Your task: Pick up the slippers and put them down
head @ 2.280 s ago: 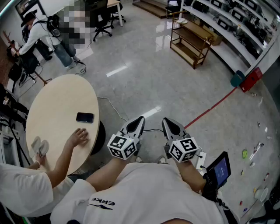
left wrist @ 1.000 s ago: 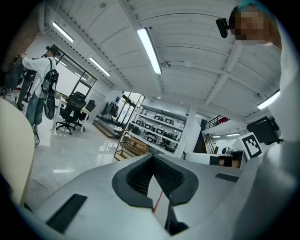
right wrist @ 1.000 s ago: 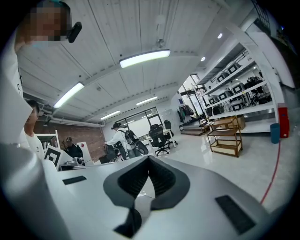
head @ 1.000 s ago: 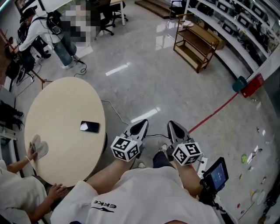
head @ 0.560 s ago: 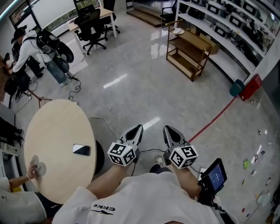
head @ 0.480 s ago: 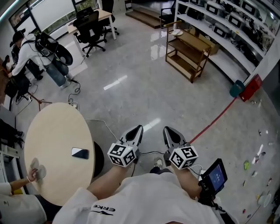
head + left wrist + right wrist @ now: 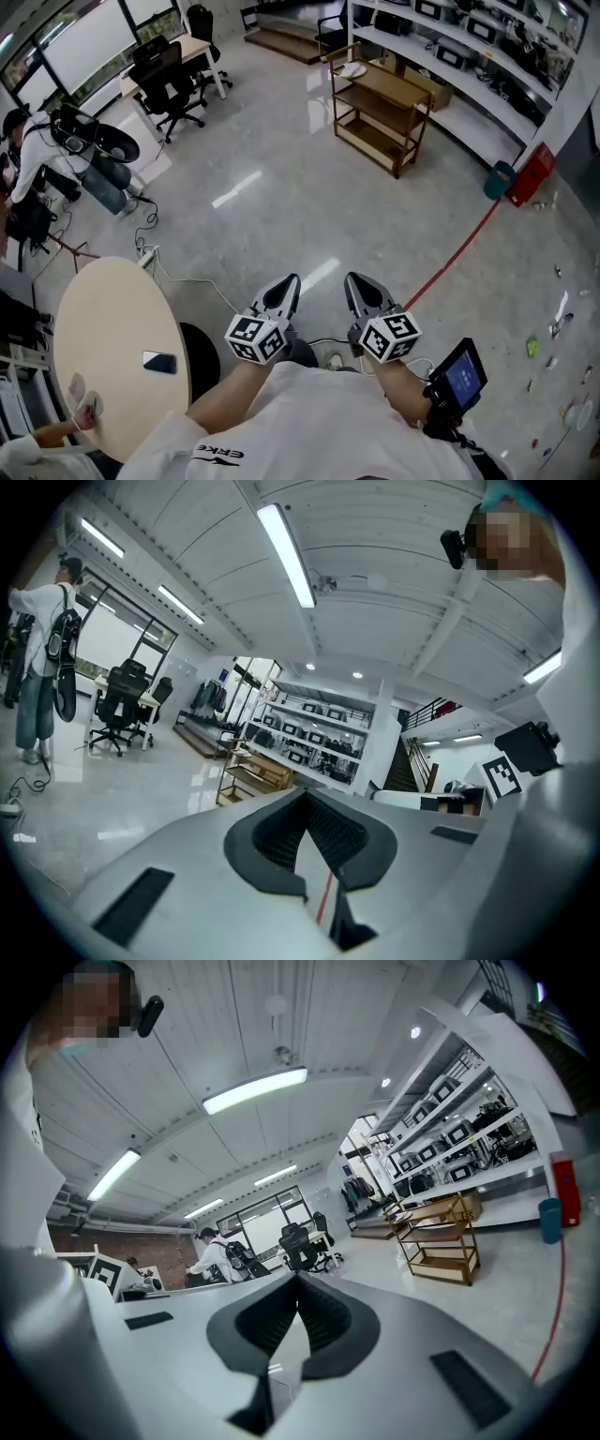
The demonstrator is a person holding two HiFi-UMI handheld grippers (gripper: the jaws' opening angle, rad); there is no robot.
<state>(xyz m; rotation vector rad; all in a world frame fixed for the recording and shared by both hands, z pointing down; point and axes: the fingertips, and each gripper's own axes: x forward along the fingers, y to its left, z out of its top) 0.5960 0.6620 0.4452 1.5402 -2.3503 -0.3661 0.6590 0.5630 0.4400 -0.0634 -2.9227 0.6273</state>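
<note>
A pale pair of slippers [image 7: 79, 385] lies at the near left edge of the round beige table [image 7: 112, 309], with another person's hand [image 7: 90, 410] beside it. My left gripper [image 7: 289, 281] and right gripper [image 7: 353, 279] are held side by side in front of my body, over the floor and well to the right of the table. Both point roughly level across the room. In the left gripper view the left gripper [image 7: 305, 794] has its jaws closed together with nothing between them. In the right gripper view the right gripper [image 7: 298, 1279] shows the same.
A black phone [image 7: 158, 361] lies on the table. A wooden shelf cart [image 7: 375, 112] stands ahead, office chairs [image 7: 164, 80] at the far left, wall shelving on the right. A red floor line [image 7: 459, 246], a teal bin [image 7: 498, 178] and a floor cable [image 7: 183, 281] show.
The table, phone and slippers have slid to the lower left of the head view as I moved away. Both grippers stayed shut and side by side.
</note>
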